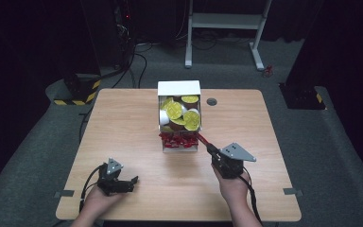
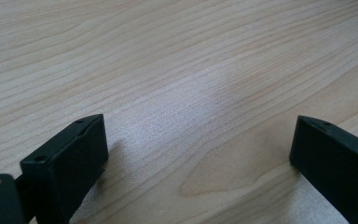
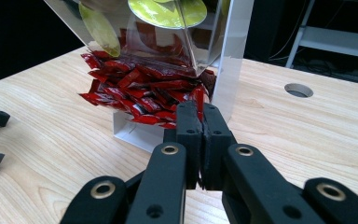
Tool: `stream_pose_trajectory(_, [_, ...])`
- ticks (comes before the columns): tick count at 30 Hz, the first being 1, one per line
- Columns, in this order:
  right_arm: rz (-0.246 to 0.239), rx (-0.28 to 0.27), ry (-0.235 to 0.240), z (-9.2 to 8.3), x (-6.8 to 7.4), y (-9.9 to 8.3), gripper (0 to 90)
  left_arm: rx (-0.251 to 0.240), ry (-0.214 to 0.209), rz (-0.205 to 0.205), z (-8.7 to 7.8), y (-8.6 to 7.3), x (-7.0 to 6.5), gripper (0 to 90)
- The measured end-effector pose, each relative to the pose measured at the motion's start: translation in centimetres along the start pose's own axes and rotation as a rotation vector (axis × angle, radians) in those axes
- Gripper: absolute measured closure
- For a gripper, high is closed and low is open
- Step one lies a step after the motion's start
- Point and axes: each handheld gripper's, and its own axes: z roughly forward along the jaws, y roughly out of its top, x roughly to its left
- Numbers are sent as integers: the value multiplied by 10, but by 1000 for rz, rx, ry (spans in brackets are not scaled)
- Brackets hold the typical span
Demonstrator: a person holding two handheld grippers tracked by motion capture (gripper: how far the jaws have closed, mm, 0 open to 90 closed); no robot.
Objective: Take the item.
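The box (image 1: pixel 179 116) is cut off at the top in the right gripper view, so only its clear front wall and lower tray show there. What the yellow-topped cups (image 1: pixel 175 110) behind that wall hold cannot be made out. The person's forearms are cut off by the bottom edge of the high view.

The box stands at the middle of the wooden tabletop (image 1: pixel 123 123), toward its far side. Its lower tray is heaped with red packets (image 3: pixel 140 86), which spill toward the near side. The right claw (image 3: pixel 202 109) has its tip at the near right corner of that heap. Its jaws are pressed together on a red packet (image 3: pixel 198 95) at the pile's edge; how much of the packet lies between them is hidden by the jaws themselves. In the high view this packet shows as a red strip running from the tray to the claw.

The right hand (image 1: pixel 234 187) reaches forward and slightly left toward the box. The left claw (image 1: pixel 131 182) rests low over bare wood near the front left, well apart from the box, jaws spread wide and holding nothing, pointing rightward, with the left hand (image 1: pixel 97 198) behind it.
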Motion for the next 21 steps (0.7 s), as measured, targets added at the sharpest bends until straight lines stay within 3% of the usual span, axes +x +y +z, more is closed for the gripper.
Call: stream_pose_trajectory(21, [27,-40,-5,-25,-9,-9,888,0,-1,0,0,0,0,46])
